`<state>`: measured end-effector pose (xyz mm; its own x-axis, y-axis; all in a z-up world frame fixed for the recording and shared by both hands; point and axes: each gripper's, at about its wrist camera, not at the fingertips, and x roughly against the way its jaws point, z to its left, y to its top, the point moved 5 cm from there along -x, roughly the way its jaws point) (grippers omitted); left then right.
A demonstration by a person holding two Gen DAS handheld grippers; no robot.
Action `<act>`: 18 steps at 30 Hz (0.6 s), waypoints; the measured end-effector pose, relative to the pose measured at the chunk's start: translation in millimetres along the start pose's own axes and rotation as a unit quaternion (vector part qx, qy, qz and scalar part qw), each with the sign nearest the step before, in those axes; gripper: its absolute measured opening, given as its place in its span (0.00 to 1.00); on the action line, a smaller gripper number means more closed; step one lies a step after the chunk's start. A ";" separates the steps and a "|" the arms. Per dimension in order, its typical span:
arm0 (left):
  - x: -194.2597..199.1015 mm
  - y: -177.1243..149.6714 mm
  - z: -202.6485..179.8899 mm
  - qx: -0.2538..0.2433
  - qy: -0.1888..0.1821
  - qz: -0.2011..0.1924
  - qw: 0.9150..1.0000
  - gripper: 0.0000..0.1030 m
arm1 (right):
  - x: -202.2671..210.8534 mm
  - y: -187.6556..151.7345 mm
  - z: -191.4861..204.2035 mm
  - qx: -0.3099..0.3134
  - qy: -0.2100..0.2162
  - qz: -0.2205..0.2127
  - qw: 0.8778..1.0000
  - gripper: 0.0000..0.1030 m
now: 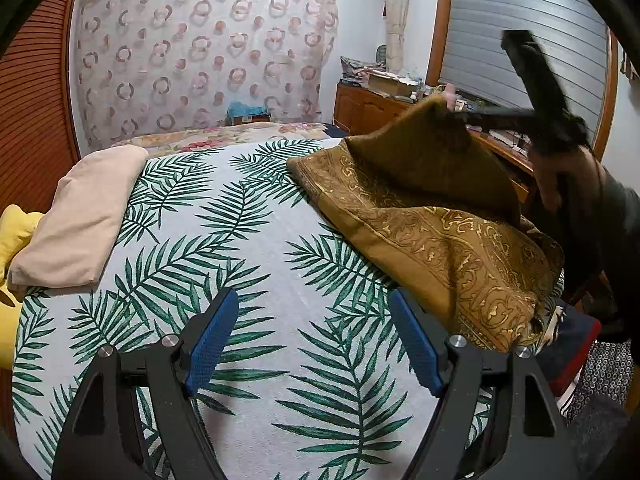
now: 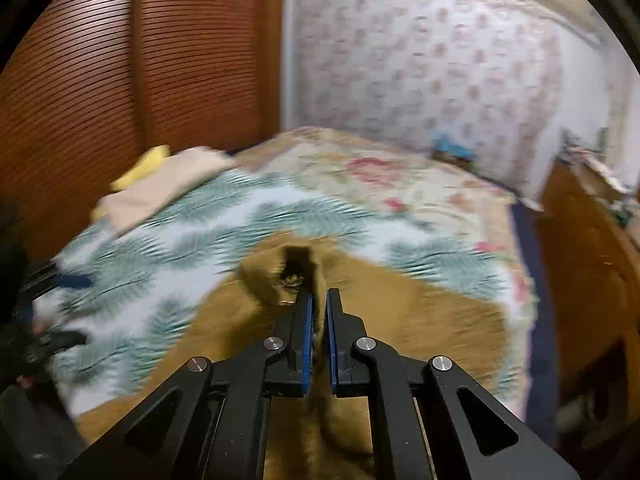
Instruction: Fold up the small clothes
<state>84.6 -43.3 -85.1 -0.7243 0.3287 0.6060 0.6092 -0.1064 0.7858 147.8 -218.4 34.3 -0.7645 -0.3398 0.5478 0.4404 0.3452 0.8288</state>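
**Brown cloth pinched at one corner**

The right gripper (image 2: 319, 300) has its two blue pads squeezed together on a fold of the brown cloth (image 2: 400, 320). In the left wrist view, it holds that corner up in the upper right of the frame, and the rest of the brown cloth (image 1: 440, 232) hangs down and lies on the right side of the leaf-print cover (image 1: 240, 240).

The left gripper (image 1: 314, 344) has its jaws wide apart, with nothing between them, low in the middle of the frame.

The cloth looks soft, thin and light. It bends and sags, so it is probably best held by an edge or corner. Its long side runs from the lifted corner down to the lower right.

A folded beige cloth (image 1: 80, 216) lies at the left.
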 end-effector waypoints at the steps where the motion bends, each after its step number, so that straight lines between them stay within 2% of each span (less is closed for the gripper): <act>1: -0.1 -0.3 -1.1 -0.001 0.000 0.000 1.000 0.77 | -1.3 3.2 -13.8 -0.004 -0.023 0.000 1.000 0.06; 5: -1.2 -1.5 -4.2 -0.002 -0.004 0.004 1.000 0.77 | -12.5 10.8 -75.7 -0.039 -0.119 0.004 0.992 0.06; 8: -1.8 -1.8 -6.4 -0.005 -0.004 0.006 1.000 0.77 | -27.7 7.2 -108.9 -0.064 -0.155 0.018 0.986 0.06; 11: -2.3 -2.1 -7.3 -0.008 -0.005 0.009 1.000 0.77 | -35.8 2.8 -125.3 -0.073 -0.191 0.030 0.978 0.06; 14: -3.3 -0.9 -8.2 -0.009 -0.008 0.009 1.000 0.77 | -34.8 -2.9 -135.9 -0.107 -0.190 0.041 0.975 0.10; 18: -4.7 1.1 -13.4 -0.011 -0.016 0.011 1.000 0.77 | -18.8 -13.3 -120.6 -0.114 -0.159 0.042 0.980 0.23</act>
<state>84.4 -57.5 -85.4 -0.7005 0.3556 0.6187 0.6168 -0.1344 0.7756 213.1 -322.1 26.7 -0.8130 -0.0161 0.5821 0.5743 0.1436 0.8060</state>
